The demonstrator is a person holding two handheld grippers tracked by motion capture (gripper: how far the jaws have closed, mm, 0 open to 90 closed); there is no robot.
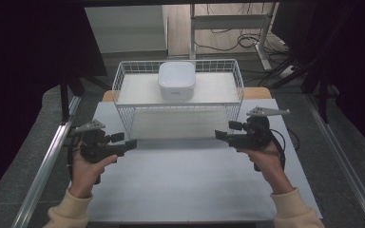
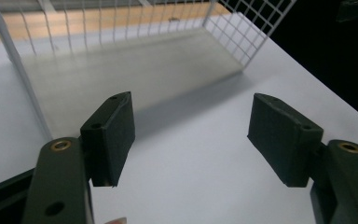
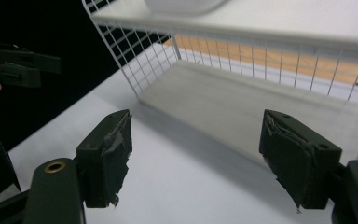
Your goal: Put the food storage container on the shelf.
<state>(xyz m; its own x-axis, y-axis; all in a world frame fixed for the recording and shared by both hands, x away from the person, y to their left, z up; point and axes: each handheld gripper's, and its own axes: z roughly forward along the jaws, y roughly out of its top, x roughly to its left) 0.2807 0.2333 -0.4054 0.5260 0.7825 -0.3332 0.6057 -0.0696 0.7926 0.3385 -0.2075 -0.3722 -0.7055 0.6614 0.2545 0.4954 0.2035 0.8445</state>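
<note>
From the high view, a white wire rack (image 1: 177,102) stands at the far half of the white table (image 1: 185,190), and a white square bowl (image 1: 176,80) sits on the rack's top shelf, near the middle. The left claw (image 1: 129,143) and the right claw (image 1: 220,134) are both held low over the table, just in front of the rack's open lower level, one toward each front corner and pointing inward at each other. Neither touches the bowl or the rack. Judging from this, the work on the bowl has not begun: it rests untouched on its shelf, and reaching, gripping and moving it are all left to do.

In the left gripper view, the left claw (image 2: 191,135) is released, its two black jaws standing wide apart with only bare table between them. Beyond them lie the rack's lower level and its wire end wall (image 2: 249,32).

In the right gripper view, the right claw (image 3: 196,154) is likewise spread wide and grasps nothing; the pads (image 3: 116,158) look worn and ragged at the edges. The underside of the bowl (image 3: 182,5) peeks in at the top edge, on the shelf above, well apart from the jaws. The left claw (image 3: 46,65) shows at the far left.
</note>
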